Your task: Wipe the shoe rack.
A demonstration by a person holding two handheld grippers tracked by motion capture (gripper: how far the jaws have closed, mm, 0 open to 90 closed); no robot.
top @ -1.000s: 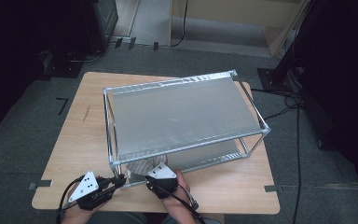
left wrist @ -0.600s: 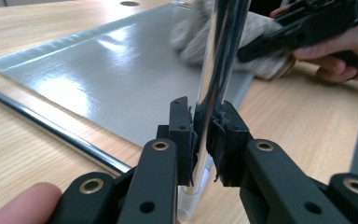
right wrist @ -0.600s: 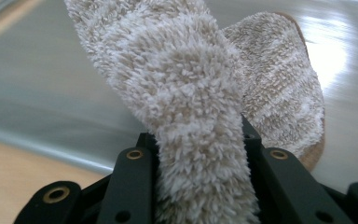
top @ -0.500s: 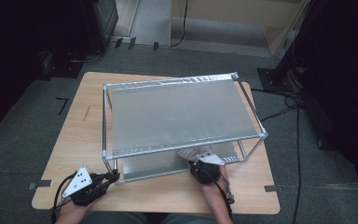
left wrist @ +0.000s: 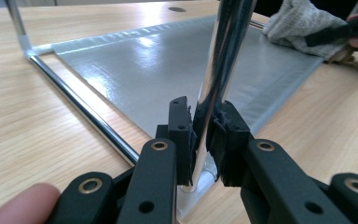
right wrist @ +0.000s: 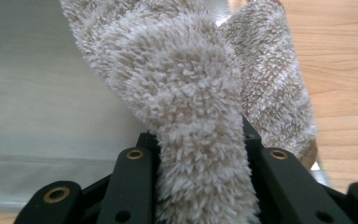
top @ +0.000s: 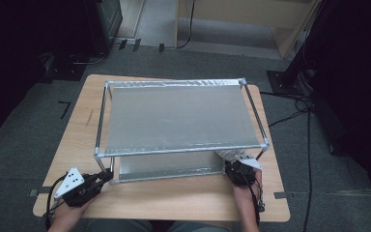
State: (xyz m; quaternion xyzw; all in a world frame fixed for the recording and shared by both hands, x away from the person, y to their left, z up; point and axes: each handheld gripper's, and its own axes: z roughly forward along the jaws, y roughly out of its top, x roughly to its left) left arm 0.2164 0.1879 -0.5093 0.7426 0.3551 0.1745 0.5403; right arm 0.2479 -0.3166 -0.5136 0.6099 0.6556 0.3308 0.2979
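The left tool (left wrist: 204,140) clamps the shiny chrome upright post (left wrist: 223,60) of the two-tier silver rack (top: 178,118); the right tool (right wrist: 198,154) grips a fluffy beige cloth (right wrist: 191,88) on the wooden table (top: 174,198).

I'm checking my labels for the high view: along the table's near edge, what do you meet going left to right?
Left hand-held gripper clamped on the rack's corner post → rack's lower shelf → right hand-held gripper holding the cloth.
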